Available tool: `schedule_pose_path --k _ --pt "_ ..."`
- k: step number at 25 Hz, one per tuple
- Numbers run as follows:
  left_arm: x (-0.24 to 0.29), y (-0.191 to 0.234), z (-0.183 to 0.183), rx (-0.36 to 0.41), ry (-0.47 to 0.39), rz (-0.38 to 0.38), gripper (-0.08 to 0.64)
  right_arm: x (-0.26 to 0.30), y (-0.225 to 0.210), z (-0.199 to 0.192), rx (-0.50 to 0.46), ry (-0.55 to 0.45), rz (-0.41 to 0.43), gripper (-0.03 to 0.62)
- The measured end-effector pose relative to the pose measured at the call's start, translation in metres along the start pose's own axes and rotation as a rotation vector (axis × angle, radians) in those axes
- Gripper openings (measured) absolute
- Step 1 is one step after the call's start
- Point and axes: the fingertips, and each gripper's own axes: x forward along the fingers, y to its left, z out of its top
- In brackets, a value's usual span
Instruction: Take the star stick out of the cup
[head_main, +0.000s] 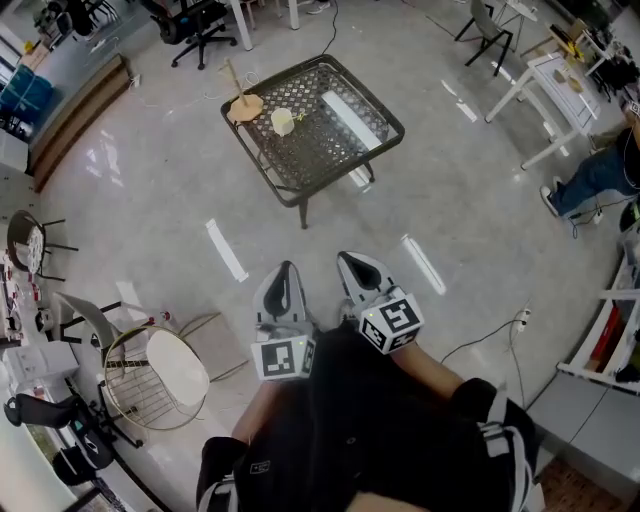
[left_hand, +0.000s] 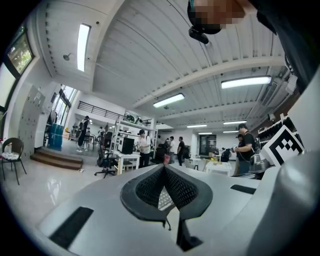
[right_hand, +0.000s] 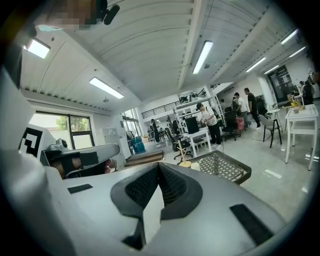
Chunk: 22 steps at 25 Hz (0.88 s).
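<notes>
A pale cup (head_main: 283, 121) stands on the dark mesh table (head_main: 340, 140) far ahead of me, next to a round wooden base with an upright peg (head_main: 243, 102). At this distance I cannot make out a star stick in the cup. My left gripper (head_main: 287, 270) and right gripper (head_main: 352, 262) are held side by side close to my body, both shut and empty, well short of the table. In the right gripper view the table (right_hand: 222, 167), the cup (right_hand: 195, 166) and the wooden base (right_hand: 185, 163) show small beyond the shut jaws (right_hand: 158, 166). The left gripper (left_hand: 164, 168) points into the room.
A round wire chair with a white cushion (head_main: 160, 375) stands at my lower left. White tables (head_main: 560, 85) and a seated person (head_main: 600, 175) are at the right, an office chair (head_main: 200, 25) beyond the table. A cable (head_main: 495, 330) lies on the floor.
</notes>
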Motion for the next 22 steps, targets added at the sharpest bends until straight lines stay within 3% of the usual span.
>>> schedule_pose_path --k 15,22 --pt "0.009 -0.025 -0.002 0.010 0.015 0.070 0.015 -0.009 -0.029 0.007 0.012 -0.013 0.065 0.009" --pt "0.029 -0.032 -0.017 0.006 0.044 0.060 0.015 0.000 -0.053 0.001 0.026 0.002 0.058 0.009"
